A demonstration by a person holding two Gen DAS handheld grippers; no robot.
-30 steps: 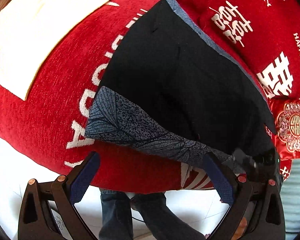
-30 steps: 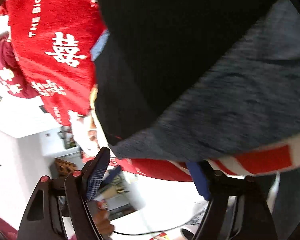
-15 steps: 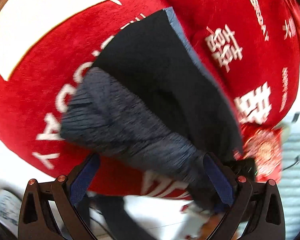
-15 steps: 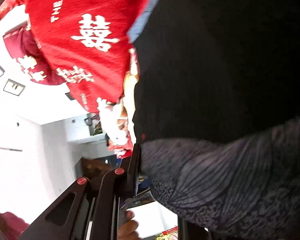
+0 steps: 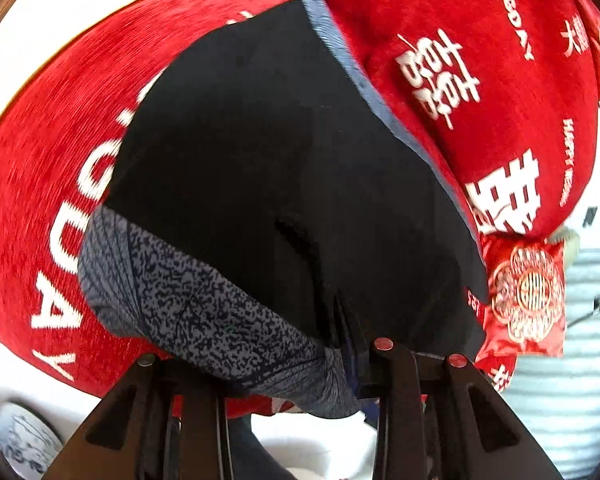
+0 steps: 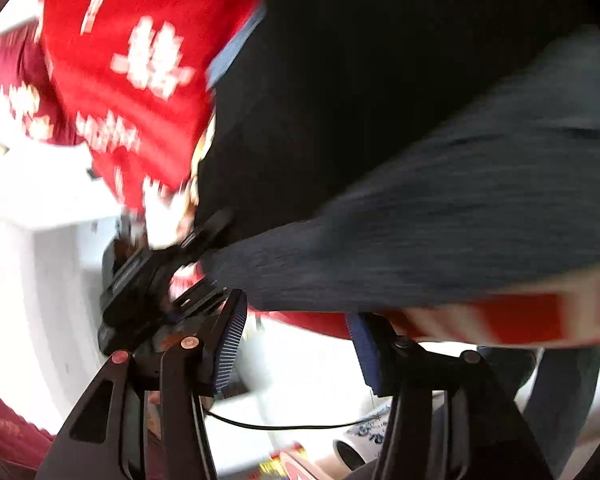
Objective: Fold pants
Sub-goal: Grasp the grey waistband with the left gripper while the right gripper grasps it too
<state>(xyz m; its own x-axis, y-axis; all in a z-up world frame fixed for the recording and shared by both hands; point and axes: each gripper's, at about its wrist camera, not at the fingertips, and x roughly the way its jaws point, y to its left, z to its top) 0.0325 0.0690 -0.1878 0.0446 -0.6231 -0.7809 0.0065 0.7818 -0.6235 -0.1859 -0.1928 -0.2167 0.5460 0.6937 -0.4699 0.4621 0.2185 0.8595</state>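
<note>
Black pants (image 5: pixel 284 152) with a grey patterned band (image 5: pixel 204 312) lie on a red bedspread (image 5: pixel 40 152). My left gripper (image 5: pixel 300 384) is shut on the near corner of the patterned band, which bunches between the jaws. In the right wrist view the pants (image 6: pixel 380 100) and the band (image 6: pixel 440 232) fill the frame, blurred. My right gripper (image 6: pixel 296 344) is open just below the band's edge, holding nothing. The left gripper (image 6: pixel 152 276) shows beside it at the left.
Red pillows with white characters (image 5: pixel 480 92) lie past the pants. A small red embroidered cushion (image 5: pixel 524 296) sits at the right. A patterned cup (image 5: pixel 24 440) stands on the floor below the bed edge. A cable (image 6: pixel 280 426) runs under the right gripper.
My left gripper has closed on the patterned band's corner. My right gripper, shut half a second ago, has opened and sits below the band's edge.
</note>
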